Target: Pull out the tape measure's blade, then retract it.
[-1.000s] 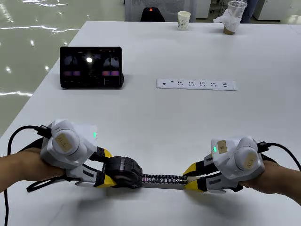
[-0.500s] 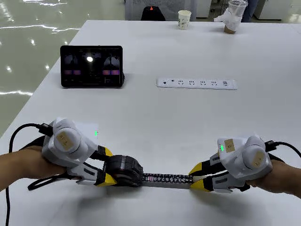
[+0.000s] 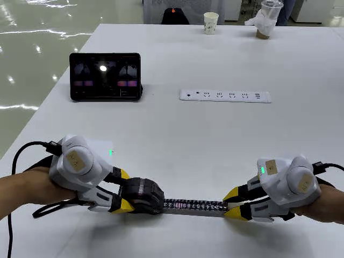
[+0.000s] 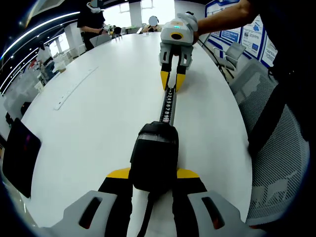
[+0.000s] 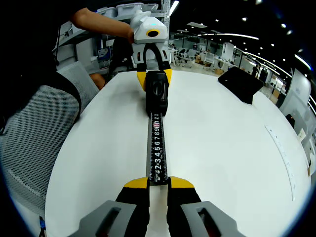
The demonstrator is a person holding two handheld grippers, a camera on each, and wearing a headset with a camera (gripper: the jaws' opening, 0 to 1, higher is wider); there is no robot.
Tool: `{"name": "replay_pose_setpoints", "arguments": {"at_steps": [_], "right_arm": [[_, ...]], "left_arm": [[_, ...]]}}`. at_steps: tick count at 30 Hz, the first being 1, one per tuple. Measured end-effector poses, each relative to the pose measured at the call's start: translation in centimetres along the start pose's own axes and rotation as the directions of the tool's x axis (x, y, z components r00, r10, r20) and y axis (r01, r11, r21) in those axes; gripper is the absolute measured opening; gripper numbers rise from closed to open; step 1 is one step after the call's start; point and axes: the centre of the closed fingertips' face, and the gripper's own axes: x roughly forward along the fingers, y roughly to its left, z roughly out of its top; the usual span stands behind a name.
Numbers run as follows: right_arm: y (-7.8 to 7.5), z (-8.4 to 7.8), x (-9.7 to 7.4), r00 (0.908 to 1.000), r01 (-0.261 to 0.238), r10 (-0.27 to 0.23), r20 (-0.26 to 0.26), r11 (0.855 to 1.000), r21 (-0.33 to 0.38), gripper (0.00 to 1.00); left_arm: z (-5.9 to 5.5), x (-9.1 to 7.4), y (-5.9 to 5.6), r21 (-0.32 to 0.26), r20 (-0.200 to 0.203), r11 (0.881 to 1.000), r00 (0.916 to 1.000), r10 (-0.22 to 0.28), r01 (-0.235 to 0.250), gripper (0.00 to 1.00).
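Status: left gripper (image 3: pixel 124 190) was clamped across the body of the tape measure (image 3: pixel 142 194), one jaw on each side, at the near edge of the table (image 3: pixel 188 140). Right gripper (image 3: pixel 231 204) was pinched on the free end of the blade (image 3: pixel 193 205). The blade ran straight between the two, low over the tabletop. I couldn't tell whether it touched the surface. Only a short run of printed scale was out, so I'd judge the pull-out was partway, with retraction not started.

Risks from here, as I read it:
- Right jaws held only the tip of the blade. The grip area was small, and the spring load rises as more blade comes out. A slip would let the blade whip back into the body.
- The right gripper view showed the blade centred between the jaws. An off-axis pull or a roll of the wrist would twist or kink it at the mouth of the body.
- The left jaws gripped a rounded black body. An upward or sideways pull could rotate it in the grip or drag it out.
- Retraction: if the right jaws opened outright, the blade would snap home uncontrolled. Walking the right gripper back toward the left looked safer.
- The cable (image 3: pixel 16 156) trailing from the left gripper hung off the table edge. A snag there could jerk that hand mid-pull.

The tablet (image 3: pixel 105 76) and power strip (image 3: pixel 224 96) were well clear of the pull line.
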Motion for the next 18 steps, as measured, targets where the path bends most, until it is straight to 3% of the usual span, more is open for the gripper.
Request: {"name": "replay_pose_setpoints", "arguments": {"at_steps": [18], "right_arm": [[-0.07, -0.24, -0.25, 0.9999, -0.006, 0.006, 0.013, 1.0, -0.002, 0.09]], "left_arm": [[0.01, 0.18, 0.06, -0.006, -0.009, 1.0, 1.0, 0.0, 0.0, 0.24]]}}
